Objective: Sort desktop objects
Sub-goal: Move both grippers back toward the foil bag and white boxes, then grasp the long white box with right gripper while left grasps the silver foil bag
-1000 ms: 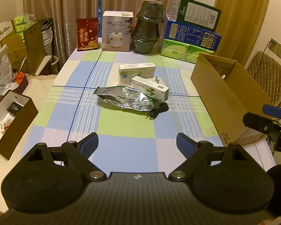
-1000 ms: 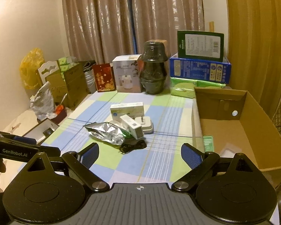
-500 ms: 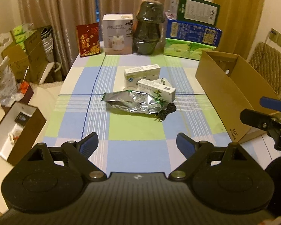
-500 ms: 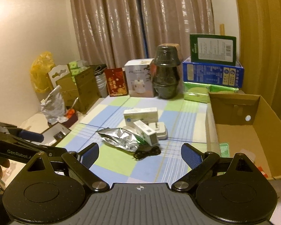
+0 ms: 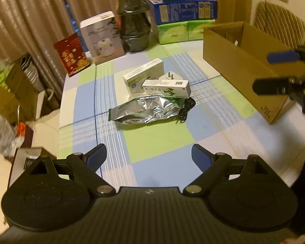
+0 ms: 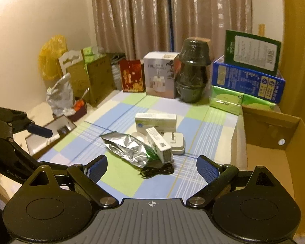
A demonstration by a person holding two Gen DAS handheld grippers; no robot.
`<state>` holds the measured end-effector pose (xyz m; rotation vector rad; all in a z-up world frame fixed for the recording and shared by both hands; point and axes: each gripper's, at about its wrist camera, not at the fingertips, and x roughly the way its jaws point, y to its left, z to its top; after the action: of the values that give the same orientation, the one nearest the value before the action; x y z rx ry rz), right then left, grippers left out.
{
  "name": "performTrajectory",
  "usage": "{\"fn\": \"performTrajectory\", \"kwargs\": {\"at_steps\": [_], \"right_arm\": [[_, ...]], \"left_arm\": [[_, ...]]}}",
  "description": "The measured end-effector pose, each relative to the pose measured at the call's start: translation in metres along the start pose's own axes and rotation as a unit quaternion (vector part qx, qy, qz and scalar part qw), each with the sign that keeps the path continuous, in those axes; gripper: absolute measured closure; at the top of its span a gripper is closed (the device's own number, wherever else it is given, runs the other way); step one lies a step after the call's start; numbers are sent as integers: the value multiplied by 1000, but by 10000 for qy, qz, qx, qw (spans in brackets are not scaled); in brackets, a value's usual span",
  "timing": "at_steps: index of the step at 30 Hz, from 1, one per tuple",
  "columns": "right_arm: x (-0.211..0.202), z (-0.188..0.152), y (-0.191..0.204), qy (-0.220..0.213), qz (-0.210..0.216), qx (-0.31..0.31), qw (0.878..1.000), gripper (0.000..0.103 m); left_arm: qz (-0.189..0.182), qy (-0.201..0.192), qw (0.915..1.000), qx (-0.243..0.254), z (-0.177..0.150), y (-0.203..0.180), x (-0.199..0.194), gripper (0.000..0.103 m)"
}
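Note:
A small pile lies mid-table on the checked cloth: a crumpled silver foil pouch [image 5: 146, 109] [image 6: 125, 148], a slim white ointment box [image 5: 166, 88] [image 6: 158, 144] resting across it, a larger white medicine box [image 5: 143, 75] [image 6: 155, 121] behind, a white plug adapter [image 5: 170, 76] [image 6: 175, 141] and a coiled black cable [image 5: 186, 108] [image 6: 157, 169]. My left gripper [image 5: 149, 156] hovers open short of the pile, nothing between its fingers. My right gripper [image 6: 152, 166] is also open and empty, just short of the cable. Each gripper shows at the edge of the other's view.
An open cardboard box [image 5: 244, 65] [image 6: 274, 142] stands on the table's right side. Along the back stand a red box [image 5: 71, 55], a white appliance box [image 6: 159, 75], a dark wrapped jar [image 6: 194, 71] and stacked blue and green boxes [image 6: 248, 81]. Clutter and boxes [image 6: 57, 132] sit off the left edge.
The left view has rolled, so the table now tilts in it. Both grippers have shifted sideways and slightly closer to the pile. Jaws stay open; the objects have not moved.

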<state>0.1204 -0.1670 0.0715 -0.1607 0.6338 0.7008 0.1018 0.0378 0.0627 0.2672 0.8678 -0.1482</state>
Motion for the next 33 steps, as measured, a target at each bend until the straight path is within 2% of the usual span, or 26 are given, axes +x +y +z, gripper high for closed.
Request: {"fn": "performTrajectory", "kwargs": {"at_steps": [8, 13, 17, 23, 28, 33], "right_arm": [[56, 19, -16, 574, 138, -311, 9978, 11], [95, 28, -17, 913, 321, -923, 9910, 13], [130, 30, -21, 1191, 484, -1164, 9848, 24], [175, 36, -30, 1444, 503, -1366, 9788, 34], [202, 36, -30, 1640, 514, -1596, 9721, 38], [222, 32, -29, 1821, 562, -1711, 9667, 43]], "left_arm": [[-249, 87, 9975, 657, 13, 10, 53, 15], [-435, -68, 9902, 1324, 23, 18, 89, 15], [-557, -77, 9840, 1690, 28, 26, 116, 15], [-720, -91, 9694, 2347, 30, 26, 152, 16], [-792, -144, 9489, 3051, 29, 19, 177, 16], [-827, -123, 9337, 3481, 34, 17, 198, 16]]}}
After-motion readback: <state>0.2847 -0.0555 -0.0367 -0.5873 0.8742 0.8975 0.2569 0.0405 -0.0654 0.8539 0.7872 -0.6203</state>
